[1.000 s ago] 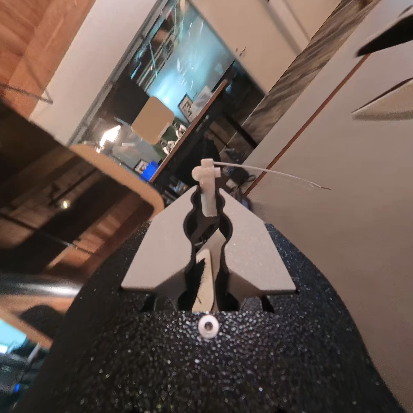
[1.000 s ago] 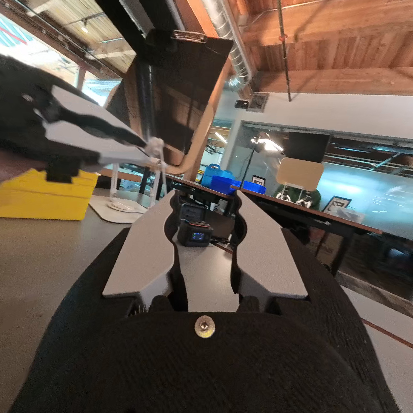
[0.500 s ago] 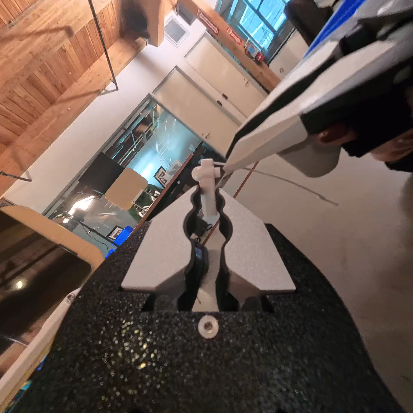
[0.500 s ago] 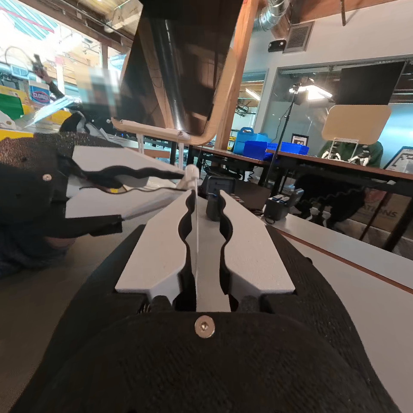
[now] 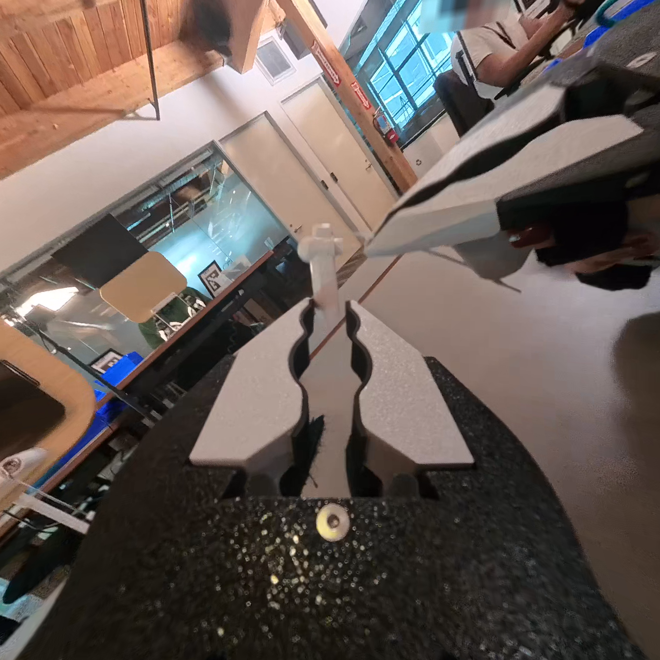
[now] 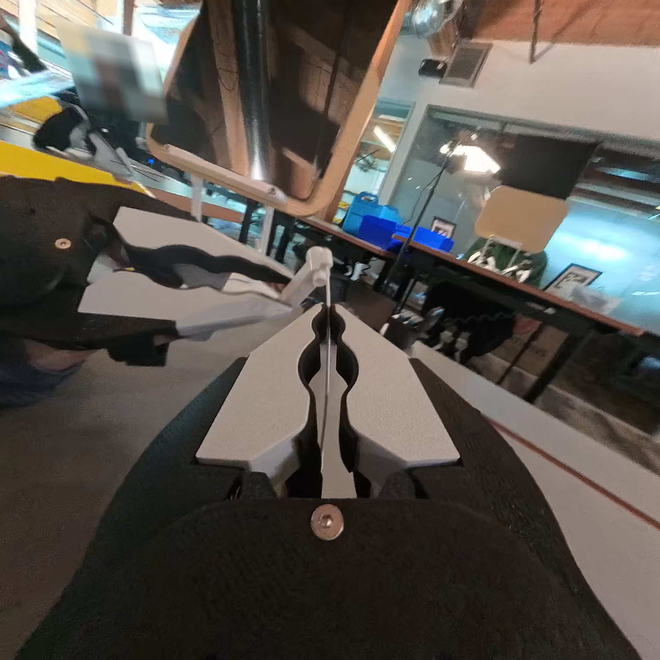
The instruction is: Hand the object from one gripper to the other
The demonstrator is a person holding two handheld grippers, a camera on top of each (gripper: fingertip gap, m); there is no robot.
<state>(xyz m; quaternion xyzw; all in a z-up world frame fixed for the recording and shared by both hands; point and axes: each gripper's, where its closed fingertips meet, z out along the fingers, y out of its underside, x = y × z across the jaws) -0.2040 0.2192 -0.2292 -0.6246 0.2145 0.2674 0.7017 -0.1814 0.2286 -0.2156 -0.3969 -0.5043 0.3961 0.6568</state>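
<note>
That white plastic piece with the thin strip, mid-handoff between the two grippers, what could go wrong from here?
1. The right hand-held gripper pinches only the thin strip, so the white plastic piece may swing or slip.
2. The left hand-held gripper has parted around the stem; any pull before it clears could snag the cross-shaped head.
3. The two sets of fingertips sit close together and could collide.

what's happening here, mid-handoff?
Yes. A person holds a gripper in each hand. The right gripper has its fingers pinched on the thin strap of a white zip tie. The left gripper has the tie's thick head end between its fingertips, but its fingers look parted, so it seems to be letting go. The tie is up in the air above the grey table.
</note>
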